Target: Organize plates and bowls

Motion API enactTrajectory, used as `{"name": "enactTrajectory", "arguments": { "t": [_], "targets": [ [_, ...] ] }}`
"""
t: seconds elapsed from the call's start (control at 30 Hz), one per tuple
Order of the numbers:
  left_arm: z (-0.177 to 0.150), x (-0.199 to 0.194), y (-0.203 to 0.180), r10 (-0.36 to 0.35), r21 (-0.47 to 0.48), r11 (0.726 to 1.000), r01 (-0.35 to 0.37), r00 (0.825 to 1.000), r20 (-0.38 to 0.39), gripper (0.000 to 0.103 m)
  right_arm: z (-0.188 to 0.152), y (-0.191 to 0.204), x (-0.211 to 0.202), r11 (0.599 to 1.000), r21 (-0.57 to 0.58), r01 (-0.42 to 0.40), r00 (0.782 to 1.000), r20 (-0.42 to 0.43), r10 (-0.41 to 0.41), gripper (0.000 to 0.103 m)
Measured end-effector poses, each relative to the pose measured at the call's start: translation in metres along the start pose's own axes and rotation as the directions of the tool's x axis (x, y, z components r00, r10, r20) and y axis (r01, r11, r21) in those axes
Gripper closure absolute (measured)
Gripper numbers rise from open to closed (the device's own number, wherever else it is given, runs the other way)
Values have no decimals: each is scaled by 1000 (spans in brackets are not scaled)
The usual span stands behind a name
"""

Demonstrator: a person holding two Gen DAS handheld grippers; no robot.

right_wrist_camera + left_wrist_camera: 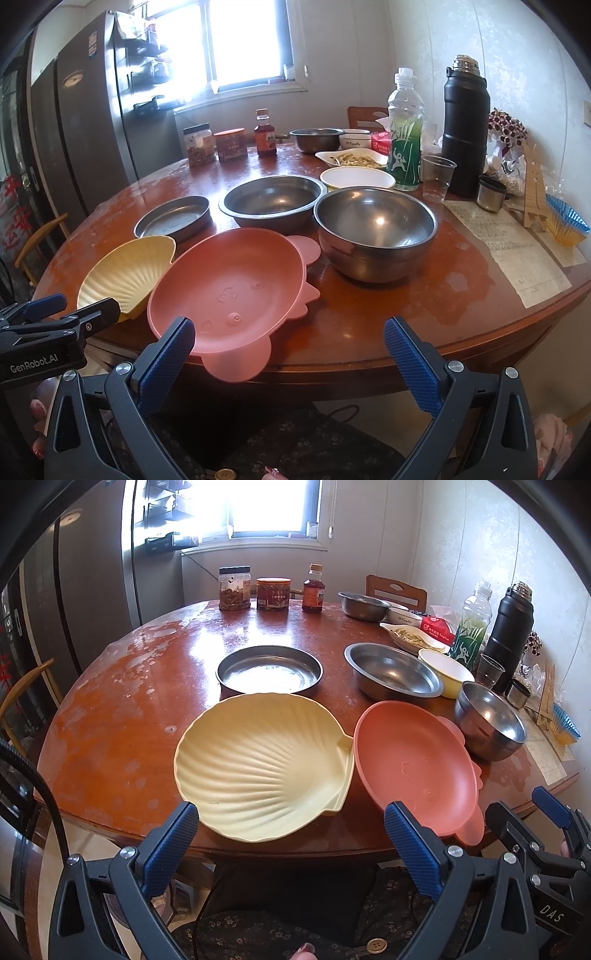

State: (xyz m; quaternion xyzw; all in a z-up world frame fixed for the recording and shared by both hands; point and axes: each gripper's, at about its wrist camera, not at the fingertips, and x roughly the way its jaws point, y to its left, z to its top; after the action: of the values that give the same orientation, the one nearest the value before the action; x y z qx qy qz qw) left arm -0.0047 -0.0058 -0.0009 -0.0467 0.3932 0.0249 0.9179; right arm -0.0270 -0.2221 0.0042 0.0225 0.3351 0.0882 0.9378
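1. Plates and bowls crowd the round wooden table (110,716), and nearest the table's front edge, low in the frame, sit two plastic plates side by side.
2. The left gripper (291,843) hangs at the bottom of the left wrist view, jaws spread wide and holding nothing, framing the cream shell plate (262,764) at centre.
3. The right gripper (290,349) is likewise gaping and empty at the bottom of its view, its left finger just in front of the pink plate (229,291).
4. The pink plate's rim overlaps the shell plate's right edge, and its near tab pokes out past the table edge.
5. Right of the pink plate, mid-frame, stands a deep steel bowl (375,232).
6. Behind the plates, a shallow steel pan (269,670) sits centre, with a wide steel bowl (391,670) to its right, and a yellow bowl (447,672) touching that one.
7. Further back, upper centre, stand two jars (234,589) and a sauce bottle (313,589), with another steel bowl (364,605) to their right.
8. At upper right stand a green drink bottle (405,133) and a black flask (466,129).
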Motion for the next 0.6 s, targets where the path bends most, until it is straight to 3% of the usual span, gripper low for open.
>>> {"name": "enactTrajectory", "arguments": {
  "t": [0.6],
  "targets": [
    [-1, -2, 0, -1, 3, 1000, 1, 1000, 4, 1, 0, 1, -1, 1000, -4, 2, 1000, 0, -2, 1]
  ]
}}
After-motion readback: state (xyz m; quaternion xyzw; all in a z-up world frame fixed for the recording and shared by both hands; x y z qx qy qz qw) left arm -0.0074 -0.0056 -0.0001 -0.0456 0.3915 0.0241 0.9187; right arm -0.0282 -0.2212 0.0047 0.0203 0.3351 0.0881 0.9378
